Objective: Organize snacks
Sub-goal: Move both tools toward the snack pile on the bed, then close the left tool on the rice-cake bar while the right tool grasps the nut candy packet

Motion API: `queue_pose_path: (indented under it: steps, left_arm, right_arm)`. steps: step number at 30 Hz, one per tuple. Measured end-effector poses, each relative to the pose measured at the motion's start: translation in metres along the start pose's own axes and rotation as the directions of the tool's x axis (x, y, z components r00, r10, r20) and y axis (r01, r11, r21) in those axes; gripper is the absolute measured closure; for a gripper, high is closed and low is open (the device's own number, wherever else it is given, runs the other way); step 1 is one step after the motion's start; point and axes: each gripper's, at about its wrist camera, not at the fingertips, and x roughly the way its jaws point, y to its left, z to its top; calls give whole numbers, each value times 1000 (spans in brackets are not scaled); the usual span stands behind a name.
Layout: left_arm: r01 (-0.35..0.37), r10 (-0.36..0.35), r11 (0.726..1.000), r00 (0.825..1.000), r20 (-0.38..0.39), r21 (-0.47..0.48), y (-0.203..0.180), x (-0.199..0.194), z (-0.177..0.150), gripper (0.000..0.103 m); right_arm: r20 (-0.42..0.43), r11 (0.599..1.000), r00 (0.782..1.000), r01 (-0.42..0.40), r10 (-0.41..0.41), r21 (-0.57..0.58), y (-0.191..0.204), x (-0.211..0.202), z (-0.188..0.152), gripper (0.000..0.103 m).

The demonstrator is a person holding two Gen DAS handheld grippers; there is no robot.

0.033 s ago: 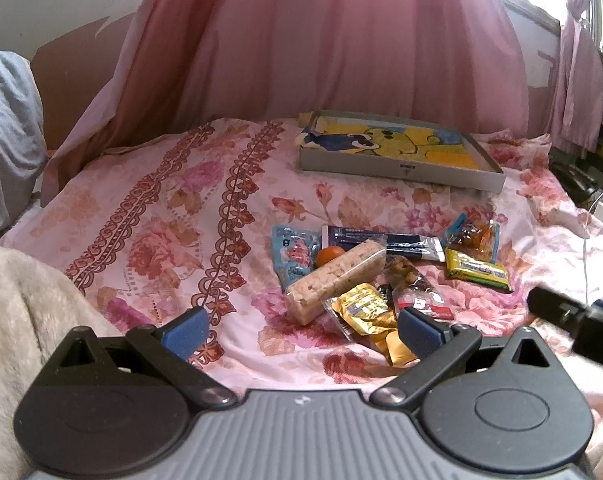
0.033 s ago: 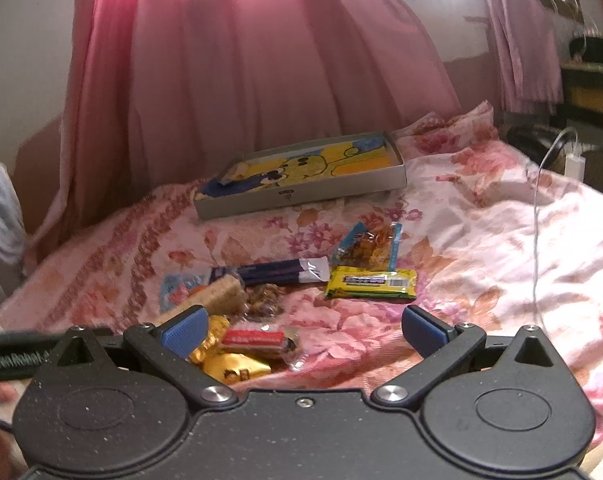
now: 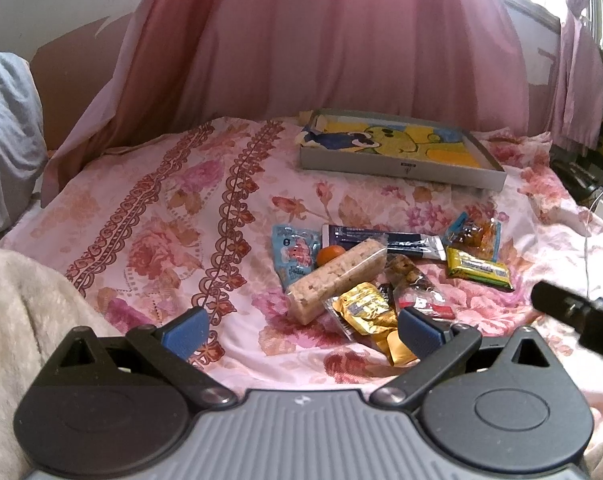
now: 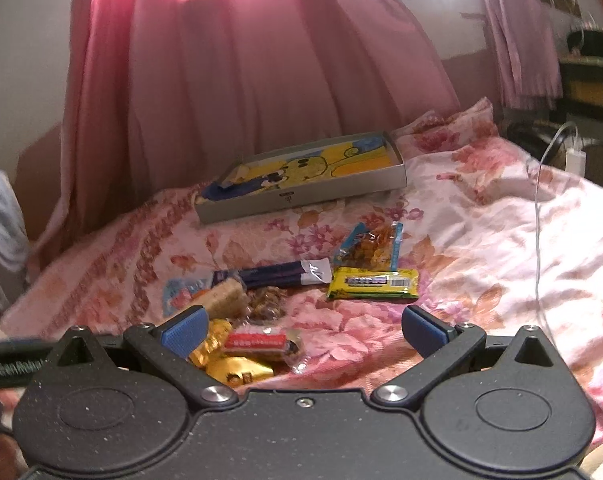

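Observation:
Several snacks lie in a loose pile on the floral bedspread (image 3: 173, 240). Among them are a grain bar (image 3: 335, 276), a blue jelly pouch (image 3: 295, 254), a dark blue bar (image 3: 385, 238), a yellow-green bar (image 3: 477, 270) and gold packets (image 3: 363, 306). Behind them rests a shallow grey box (image 3: 397, 168) with a yellow cartoon lining. My left gripper (image 3: 301, 330) hovers open just short of the pile, holding nothing. My right gripper (image 4: 301, 328) is open too, near a red-labelled pack (image 4: 257, 342), with the yellow-green bar (image 4: 371, 284) and the box (image 4: 301, 198) beyond.
Pink curtains (image 3: 341, 40) hang behind the bed. A beige fleece blanket (image 3: 21, 320) and a grey-blue pillow (image 3: 5, 140) lie at the left. A white cable (image 4: 537, 216) with a charger runs along the bed's right side, near dark furniture (image 4: 589, 80).

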Motion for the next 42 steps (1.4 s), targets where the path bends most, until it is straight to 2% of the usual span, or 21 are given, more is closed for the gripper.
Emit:
queue_pose_path:
  steps: [4, 10, 17, 24, 29, 35, 40, 42]
  left_arm:
    - [14, -14, 1000, 999, -29, -14, 7, 9, 13, 1]
    - [24, -25, 1000, 996, -88, -6, 21, 34, 37, 1]
    - [41, -50, 998, 984, -173, -54, 34, 73, 58, 1]
    - [76, -67, 997, 959, -276, 22, 25, 122, 70, 1]
    - [135, -104, 989, 932, -348, 64, 18, 151, 75, 1]
    - [197, -132, 971, 912, -389, 134, 13, 174, 81, 1]
    - [264, -159, 948, 874, -459, 175, 8, 189, 80, 1]
    - [280, -169, 944, 865, -471, 175, 7, 191, 78, 1]
  right_arm:
    - [-6, 1000, 1000, -14, 14, 8, -5, 3, 9, 1]
    - [-36, 992, 998, -57, 53, -115, 4, 18, 17, 1]
    - [-99, 963, 991, -117, 96, -242, 16, 51, 21, 1]
    - [-117, 947, 991, -105, 73, -303, 26, 101, 26, 1]
    - [-138, 944, 989, -96, 55, -315, 32, 134, 23, 1]
    - [-164, 927, 986, -78, 18, -366, 41, 160, 11, 1]
    - [-197, 934, 980, -79, 9, -349, 40, 174, 6, 1]
    - [-201, 933, 980, -80, 8, -352, 40, 177, 4, 2]
